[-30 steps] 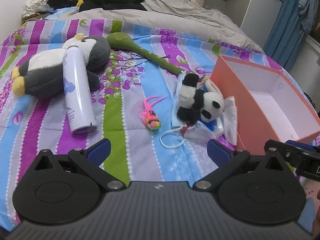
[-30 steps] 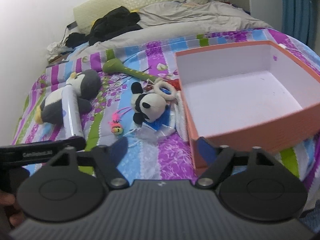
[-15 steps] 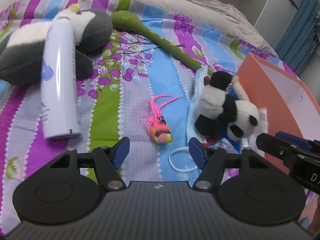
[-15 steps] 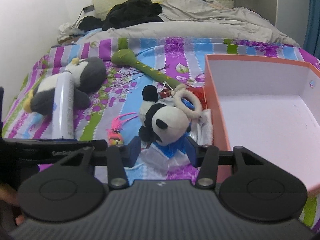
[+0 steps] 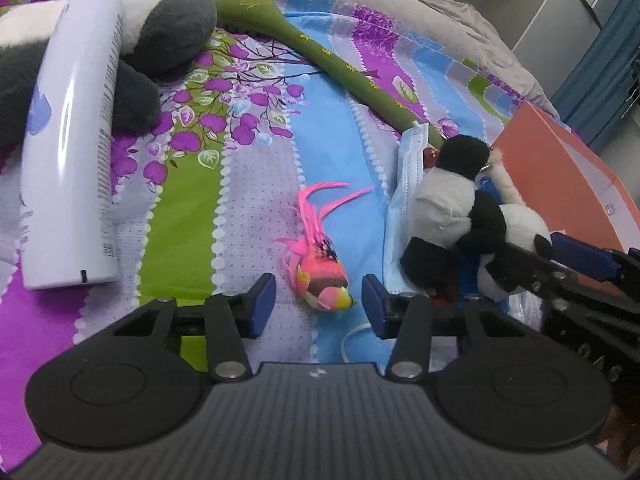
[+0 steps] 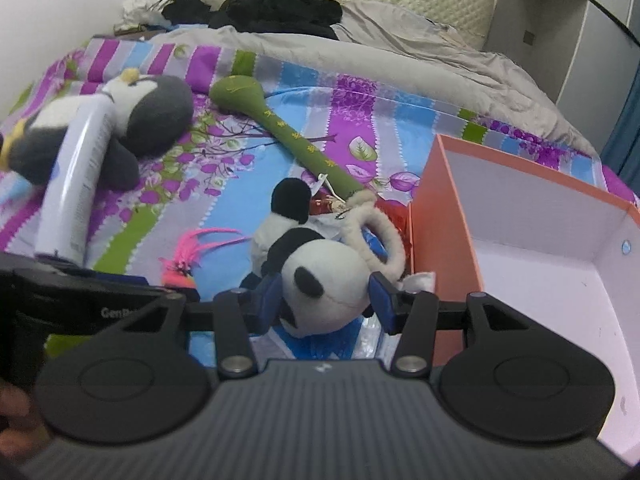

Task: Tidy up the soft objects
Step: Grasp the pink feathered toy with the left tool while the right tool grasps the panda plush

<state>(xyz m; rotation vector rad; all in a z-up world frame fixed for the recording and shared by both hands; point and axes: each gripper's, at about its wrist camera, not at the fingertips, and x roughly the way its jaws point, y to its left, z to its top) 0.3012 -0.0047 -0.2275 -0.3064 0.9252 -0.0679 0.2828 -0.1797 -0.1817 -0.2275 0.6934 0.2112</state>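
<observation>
A small pink feathered bird toy [image 5: 320,272] lies on the striped bedspread. My left gripper [image 5: 319,305] is open, with a finger on each side of the bird's head and not touching it. A plush panda [image 6: 320,276] lies just left of the orange box [image 6: 444,240]. My right gripper [image 6: 325,300] is open around the panda's head, its pads close to both sides. The panda [image 5: 460,216] and the right gripper's fingers [image 5: 580,256] also show in the left wrist view. A grey penguin plush [image 6: 152,116] lies at the far left.
A white spray can [image 5: 72,160] lies against the penguin. A long green padded stick [image 6: 280,128] lies diagonally behind the panda. A blue face mask [image 5: 404,192] and plastic wrappers lie under the panda. A grey duvet [image 6: 400,56] and dark clothes [image 6: 280,4] lie at the bed's far end.
Both grippers have moved forward and down and narrowed. The left one now straddles the pink bird and the right one now straddles the panda's head.
</observation>
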